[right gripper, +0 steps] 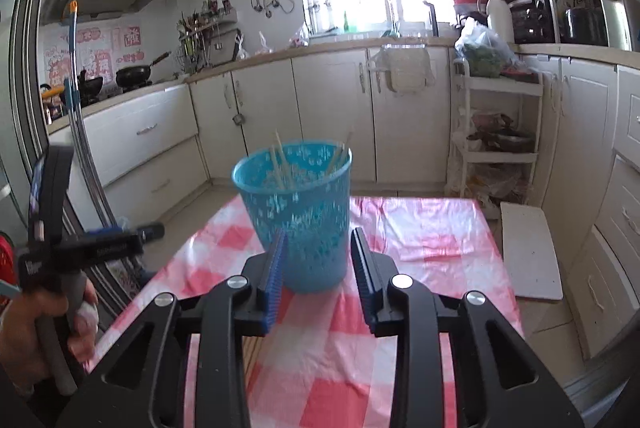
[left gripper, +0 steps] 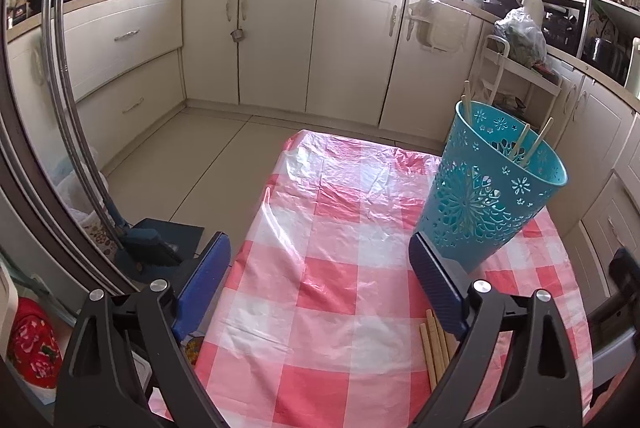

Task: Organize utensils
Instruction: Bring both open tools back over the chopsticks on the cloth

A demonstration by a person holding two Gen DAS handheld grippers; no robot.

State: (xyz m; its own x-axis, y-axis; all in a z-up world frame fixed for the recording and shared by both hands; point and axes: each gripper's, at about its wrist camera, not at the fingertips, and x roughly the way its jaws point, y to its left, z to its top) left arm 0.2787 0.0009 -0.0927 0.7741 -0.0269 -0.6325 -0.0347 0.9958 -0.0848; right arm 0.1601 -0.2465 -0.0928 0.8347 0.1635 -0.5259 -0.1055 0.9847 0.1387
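Note:
A teal perforated basket [left gripper: 486,187] stands upright on the red-and-white checked tablecloth [left gripper: 320,268] and holds several wooden chopsticks [left gripper: 528,143]. More chopsticks [left gripper: 434,344] lie flat on the cloth by my left gripper's right finger. My left gripper [left gripper: 320,260] is open and empty, to the left of the basket. In the right wrist view the basket [right gripper: 298,211] stands just beyond my right gripper [right gripper: 320,248], which is open and empty. The left gripper [right gripper: 60,248] shows there at the left, held in a hand.
The table is small, with edges near on all sides [right gripper: 492,228]. A broom and dustpan [left gripper: 152,240] stand on the floor at the left. A white rack [right gripper: 496,155] and a white board [right gripper: 528,252] are at the right. Kitchen cabinets [left gripper: 280,43] run behind.

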